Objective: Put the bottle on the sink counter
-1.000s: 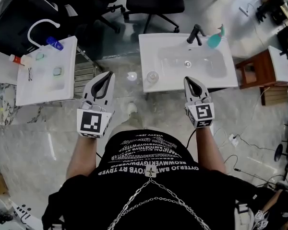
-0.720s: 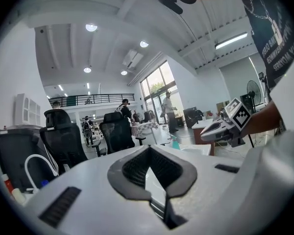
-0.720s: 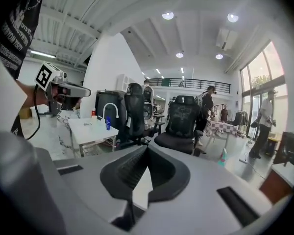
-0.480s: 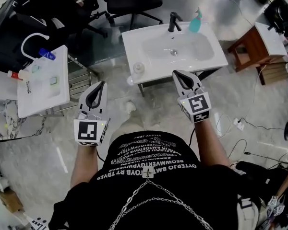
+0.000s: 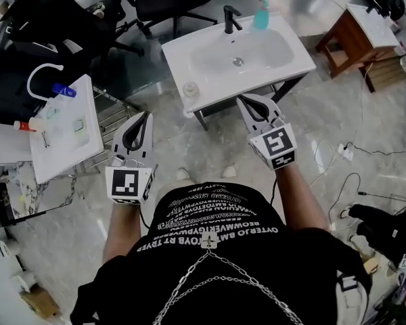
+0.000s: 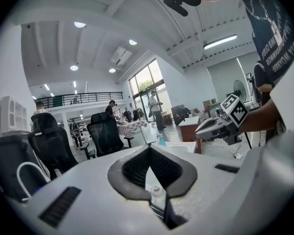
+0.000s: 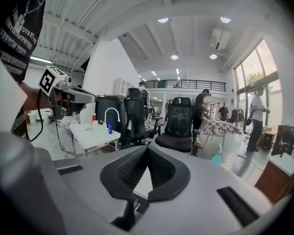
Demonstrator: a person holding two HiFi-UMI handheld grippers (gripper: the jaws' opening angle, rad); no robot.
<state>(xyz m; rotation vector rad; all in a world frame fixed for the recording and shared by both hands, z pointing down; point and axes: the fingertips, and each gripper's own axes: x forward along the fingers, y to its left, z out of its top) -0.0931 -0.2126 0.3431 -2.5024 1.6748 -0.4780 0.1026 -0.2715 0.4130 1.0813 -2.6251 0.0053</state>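
White sink counter (image 5: 178,63) — clear bottle (image 5: 191,89) and teal spray bottle (image 5: 260,13) on it.

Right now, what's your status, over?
Both empty: left gripper, right gripper, fingers shut. On the sink counter, near corner, clear bottle, untouched. Path to it open.

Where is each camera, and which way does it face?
Head view: on the head, looking steeply down at the sink; torso, left claw, right claw show.
Left gripper view: on the left claw, along its shut jaws toward the sink; right claw shows.
Right gripper view: on the right claw, toward office chairs; left claw shows.
All three share the teal spray bottle.
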